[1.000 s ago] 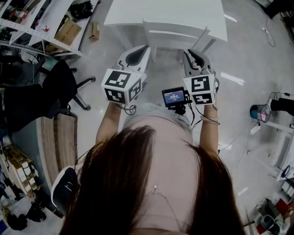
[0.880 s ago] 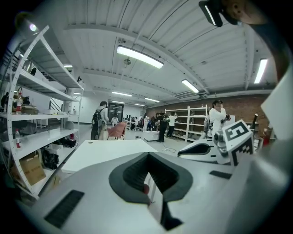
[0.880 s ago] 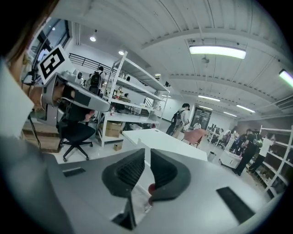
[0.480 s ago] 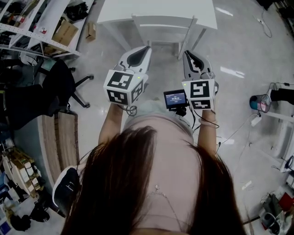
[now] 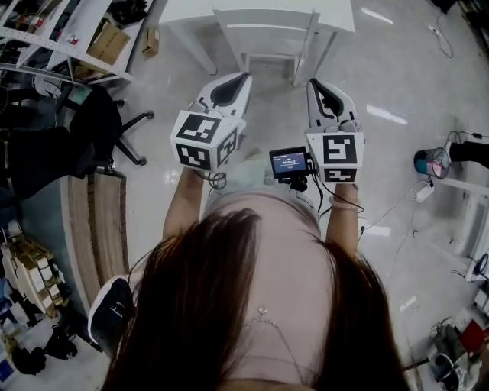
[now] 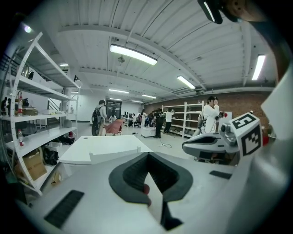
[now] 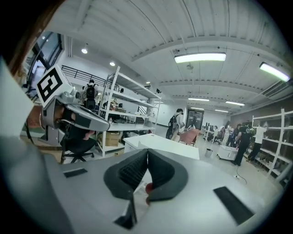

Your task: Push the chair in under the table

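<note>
I hold both forearms (image 5: 183, 202) stretched forward and roughly parallel, one tool in each hand, both aimed slightly downward at the white chair (image 5: 266, 23). The left tool (image 5: 241, 78) has its jaws pressed together with nothing between them, which its own view confirms (image 6: 147, 157). The right tool (image 5: 314, 84) has just been closing its jaws, and in its own view (image 7: 146, 155) the pads now meet with nothing caught between them. A small screen (image 5: 289, 162) sits between the two marker cubes, nearer the right one. The chair stands straight ahead of both tools at the near edge of the white tabletop (image 5: 179, 9), its back rail facing me and its legs on the floor (image 5: 397, 84); neither tool touches it, and a strip of bare floor shows between the tips and the chair legs. The floor is pale and glossy, with cables trailing at my right. On my left stands a white shelving rack (image 5: 69, 42) holding a cardboard box (image 5: 111, 50), with a black office chair (image 5: 99, 134) beside it. The gripper views show a large hall with strip lights (image 6: 132, 54), more racks and several people (image 6: 98, 118) standing far beyond the tabletop.
</note>
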The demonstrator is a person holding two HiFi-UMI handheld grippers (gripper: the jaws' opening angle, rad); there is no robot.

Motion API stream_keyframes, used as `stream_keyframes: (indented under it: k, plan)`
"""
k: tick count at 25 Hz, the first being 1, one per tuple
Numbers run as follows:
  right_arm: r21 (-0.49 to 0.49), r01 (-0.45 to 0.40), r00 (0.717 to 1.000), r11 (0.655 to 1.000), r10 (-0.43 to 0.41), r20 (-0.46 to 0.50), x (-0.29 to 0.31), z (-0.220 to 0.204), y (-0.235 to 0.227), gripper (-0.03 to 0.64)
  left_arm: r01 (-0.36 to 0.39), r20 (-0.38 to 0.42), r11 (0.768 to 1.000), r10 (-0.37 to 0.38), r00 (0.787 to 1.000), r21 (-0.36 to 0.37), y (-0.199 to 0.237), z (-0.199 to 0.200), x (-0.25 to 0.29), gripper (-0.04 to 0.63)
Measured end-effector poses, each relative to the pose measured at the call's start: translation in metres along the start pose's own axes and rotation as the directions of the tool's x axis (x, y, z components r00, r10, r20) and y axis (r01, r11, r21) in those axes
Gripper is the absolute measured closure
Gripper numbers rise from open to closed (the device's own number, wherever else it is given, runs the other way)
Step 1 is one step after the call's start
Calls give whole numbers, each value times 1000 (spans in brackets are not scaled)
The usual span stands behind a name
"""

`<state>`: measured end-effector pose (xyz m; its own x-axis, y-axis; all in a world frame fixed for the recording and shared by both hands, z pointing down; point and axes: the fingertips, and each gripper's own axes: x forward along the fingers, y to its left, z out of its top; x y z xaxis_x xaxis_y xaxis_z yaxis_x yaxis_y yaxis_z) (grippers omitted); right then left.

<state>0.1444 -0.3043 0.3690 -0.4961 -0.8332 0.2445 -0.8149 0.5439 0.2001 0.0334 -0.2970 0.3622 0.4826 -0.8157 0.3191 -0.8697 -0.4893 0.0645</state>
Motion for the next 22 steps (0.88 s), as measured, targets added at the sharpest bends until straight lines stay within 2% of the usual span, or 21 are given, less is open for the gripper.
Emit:
stream_keyframes:
  k: [4,10,15,22]
  plan:
    - [-2,-11,1000,1000,11,15,-29,-5,1,595,-6,2,1000,5,1000,8,-26,-4,-14,588]
    - [-63,-2,1000,998,3,6,-54,-7,18,595,25,2,999,-25,1000,-45,-48,-15,-43,588]
    - [-80,-10,1000,997,9,-11,-60,-10,37,595,22,-8,999,-22,1000,-40,-47,-22,-60,588]
    - [-49,27,1000,998,-26,6,-53,8,54,595,73,-2,995,-74,997,-74,-33,-24,-78,588]
